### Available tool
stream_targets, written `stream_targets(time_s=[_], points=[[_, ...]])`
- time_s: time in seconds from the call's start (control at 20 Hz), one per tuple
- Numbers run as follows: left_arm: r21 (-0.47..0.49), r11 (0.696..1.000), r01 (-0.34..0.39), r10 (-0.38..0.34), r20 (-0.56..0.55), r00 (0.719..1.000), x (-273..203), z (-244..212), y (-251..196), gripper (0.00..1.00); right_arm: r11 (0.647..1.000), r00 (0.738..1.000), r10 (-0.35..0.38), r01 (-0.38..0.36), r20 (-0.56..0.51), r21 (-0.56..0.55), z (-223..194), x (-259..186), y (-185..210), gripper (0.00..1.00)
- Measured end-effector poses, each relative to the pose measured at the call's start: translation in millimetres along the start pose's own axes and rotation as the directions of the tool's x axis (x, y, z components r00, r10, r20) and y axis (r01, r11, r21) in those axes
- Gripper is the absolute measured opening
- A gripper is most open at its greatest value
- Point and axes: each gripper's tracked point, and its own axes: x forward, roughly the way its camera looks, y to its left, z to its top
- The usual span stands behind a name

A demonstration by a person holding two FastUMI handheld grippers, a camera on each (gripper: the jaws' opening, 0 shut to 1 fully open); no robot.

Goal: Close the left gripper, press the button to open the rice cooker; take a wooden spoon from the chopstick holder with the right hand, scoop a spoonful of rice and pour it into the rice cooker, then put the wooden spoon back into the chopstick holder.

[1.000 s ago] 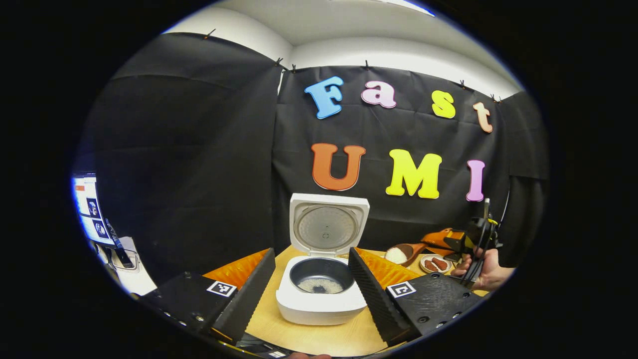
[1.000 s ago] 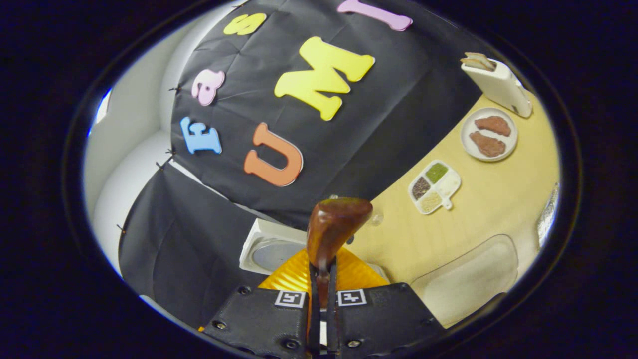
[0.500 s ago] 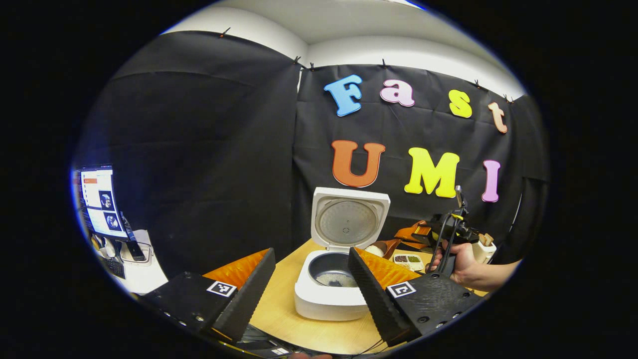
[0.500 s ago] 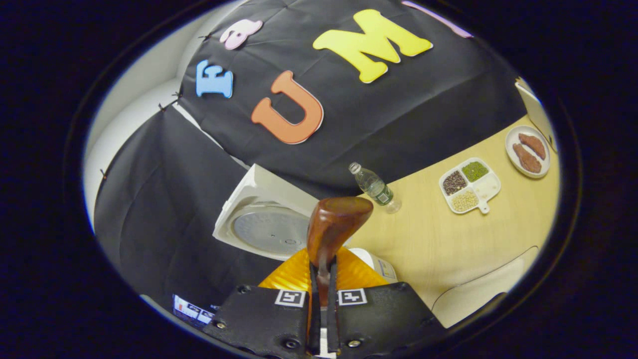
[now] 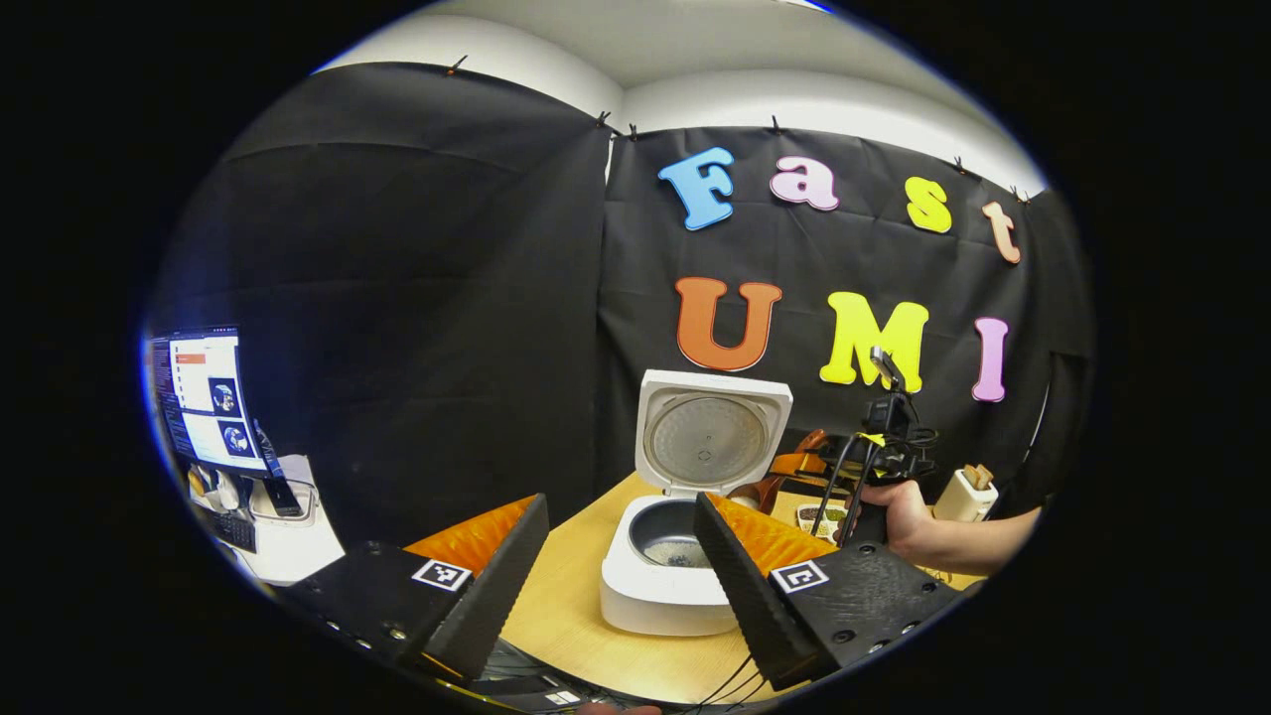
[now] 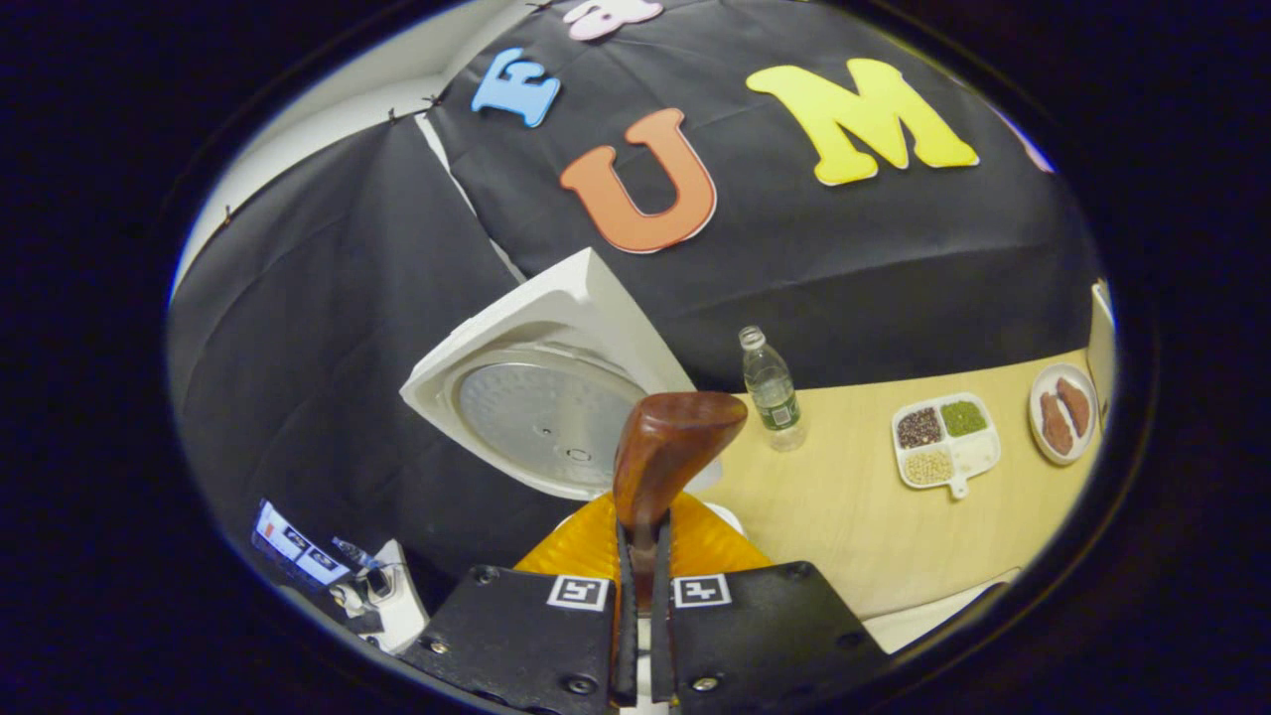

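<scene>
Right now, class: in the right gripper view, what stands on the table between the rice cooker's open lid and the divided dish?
A plastic water bottle stands upright between the lid and the divided dish.

In the left gripper view, the left gripper [image 5: 621, 556] hangs with its fingers spread wide apart, holding nothing. Between them the rice cooker [image 5: 675, 566] stands on the bench [image 5: 566, 626], its lid [image 5: 710, 437] raised upright. Just right of the cooker, a hand [image 5: 899, 516] holds the right gripper [image 5: 794, 467] over the bench's far side.

The cooker [image 5: 685, 556] stands on the table [image 5: 566, 616], lid [image 5: 710, 432] raised at its far side. In the right gripper view, a bottle [image 6: 772, 387], tray [image 6: 945, 442] and plate [image 6: 1064, 425] lie right of the lid.
</scene>
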Motion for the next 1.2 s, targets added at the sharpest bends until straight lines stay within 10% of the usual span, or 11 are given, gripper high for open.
stream_targets(time_s=[0.65, 1.2], points=[[-0.011, 1.0, 0.011, -0.011, 0.009, 1.0, 0, 3, -3, 0.94, 0.934, 0.998, 0.001, 0.019, 0.056, -0.356, 14, 2, 37, 0.1], [-0.02, 1.0, 0.021, -0.021, 0.028, 0.999, -3, 2, -2, 0.94, 0.682, 0.988, 0.091, 0.03, 0.126, -0.731, 16, -1, 90, 0.11]])
